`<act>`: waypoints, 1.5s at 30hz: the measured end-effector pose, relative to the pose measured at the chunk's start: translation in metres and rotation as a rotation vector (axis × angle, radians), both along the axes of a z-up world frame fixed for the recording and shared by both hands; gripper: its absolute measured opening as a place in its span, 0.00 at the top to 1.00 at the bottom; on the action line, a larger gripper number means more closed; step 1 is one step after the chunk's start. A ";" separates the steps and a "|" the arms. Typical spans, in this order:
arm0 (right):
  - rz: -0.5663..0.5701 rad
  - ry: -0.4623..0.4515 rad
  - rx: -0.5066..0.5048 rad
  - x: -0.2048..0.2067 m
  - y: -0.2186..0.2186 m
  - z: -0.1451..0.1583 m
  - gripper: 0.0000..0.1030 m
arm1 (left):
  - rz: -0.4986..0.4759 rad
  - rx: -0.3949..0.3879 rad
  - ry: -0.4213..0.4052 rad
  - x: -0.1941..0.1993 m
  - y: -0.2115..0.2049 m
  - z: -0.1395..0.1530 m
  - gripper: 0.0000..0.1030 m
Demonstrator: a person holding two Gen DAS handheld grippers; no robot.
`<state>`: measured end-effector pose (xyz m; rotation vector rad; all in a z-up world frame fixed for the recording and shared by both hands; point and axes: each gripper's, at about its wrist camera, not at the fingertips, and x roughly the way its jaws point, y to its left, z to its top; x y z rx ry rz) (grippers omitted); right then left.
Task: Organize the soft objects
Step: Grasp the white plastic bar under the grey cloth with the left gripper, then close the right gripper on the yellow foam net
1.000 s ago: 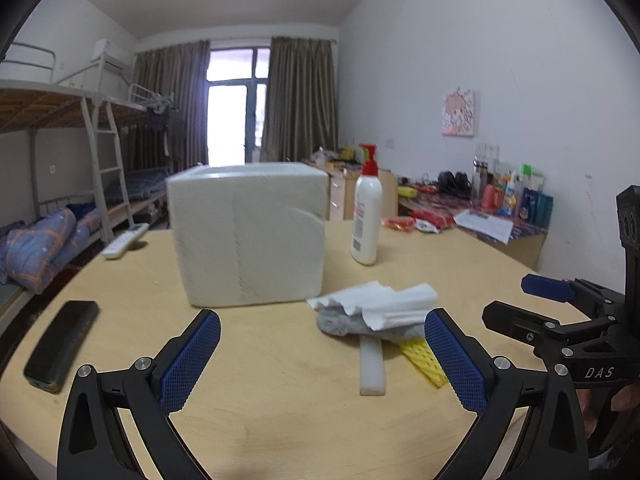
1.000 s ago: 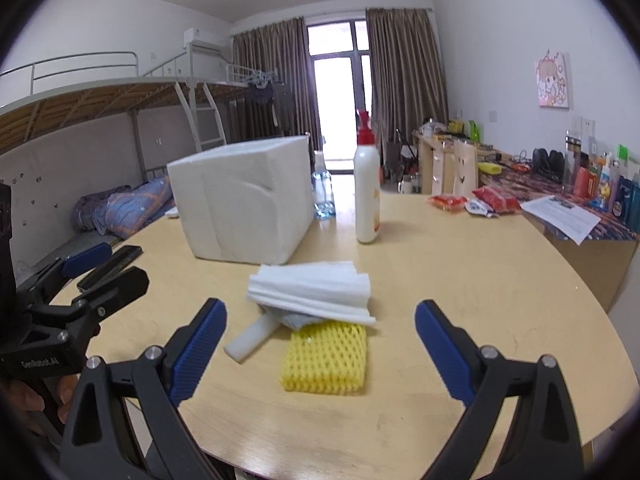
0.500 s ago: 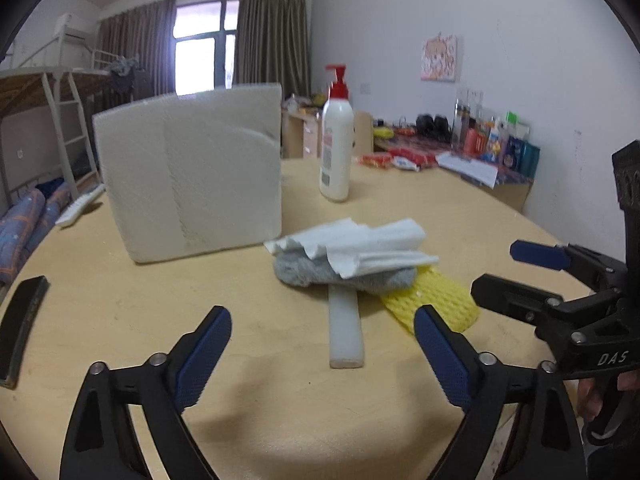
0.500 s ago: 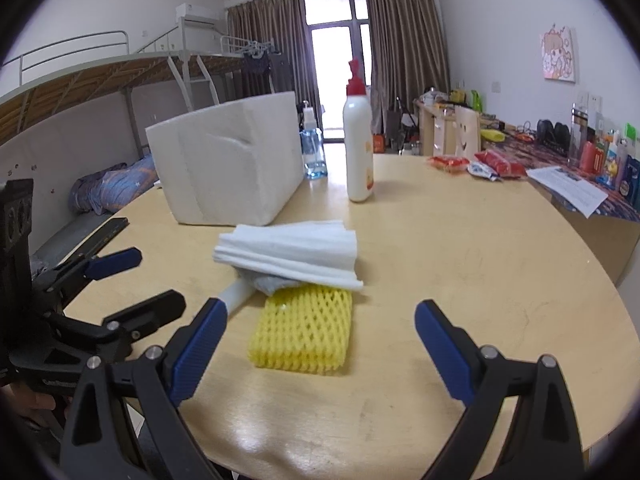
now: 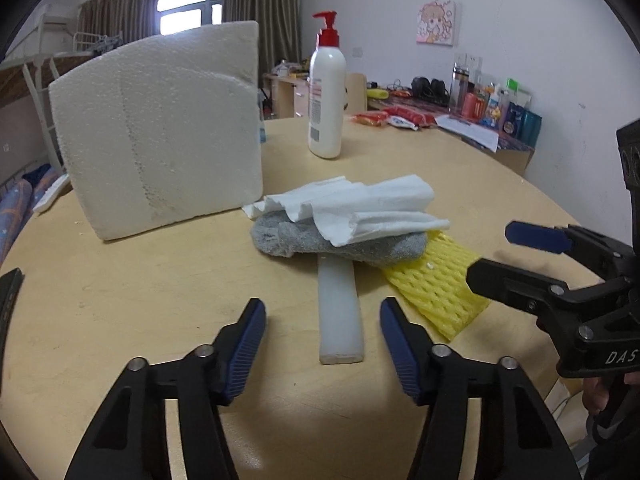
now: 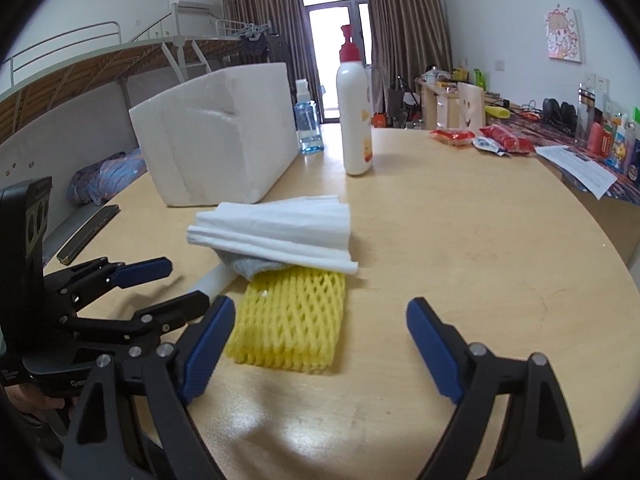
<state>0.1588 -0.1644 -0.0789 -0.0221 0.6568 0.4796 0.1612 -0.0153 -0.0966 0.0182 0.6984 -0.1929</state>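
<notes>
A small pile lies mid-table: folded white tissue (image 5: 360, 204) on a grey cloth (image 5: 340, 244), over a yellow foam net (image 5: 436, 288) and a white foam strip (image 5: 340, 316). My left gripper (image 5: 322, 312) straddles the near end of the strip; its jaws are closing, and the pads stand clear of it. In the right wrist view, my right gripper (image 6: 320, 308) hovers over the yellow net (image 6: 288, 320), jaws wide and closing slightly, nothing touched. The left gripper (image 6: 180, 286) shows at that view's left, over the strip (image 6: 212, 280).
A big white styrofoam block (image 5: 160, 128) stands behind the pile, with a red-capped lotion bottle (image 5: 326, 92) to its right and a small blue bottle (image 6: 308, 128) behind. A black flat object (image 6: 88, 232) lies near the table's left edge. The round wooden table (image 5: 140, 300) drops off nearby.
Both grippers have sunk and come closer to the pile. The left jaws have narrowed around the foam strip; the right jaws have narrowed a little over the yellow net.
</notes>
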 end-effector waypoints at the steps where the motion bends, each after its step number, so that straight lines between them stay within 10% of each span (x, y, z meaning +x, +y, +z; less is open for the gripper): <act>1: -0.005 0.002 0.000 0.002 0.000 0.000 0.12 | -0.005 0.003 0.007 0.001 -0.001 -0.001 0.45; 15: 0.002 0.015 0.010 0.008 0.000 -0.002 0.12 | -0.013 0.056 0.041 0.007 -0.015 -0.005 0.76; 37: 0.031 0.031 -0.022 0.008 0.015 -0.004 0.12 | -0.017 0.016 0.025 0.003 -0.011 -0.001 0.84; 45: 0.034 0.064 -0.077 0.012 0.021 -0.012 0.47 | -0.018 0.012 0.023 0.001 -0.009 -0.002 0.84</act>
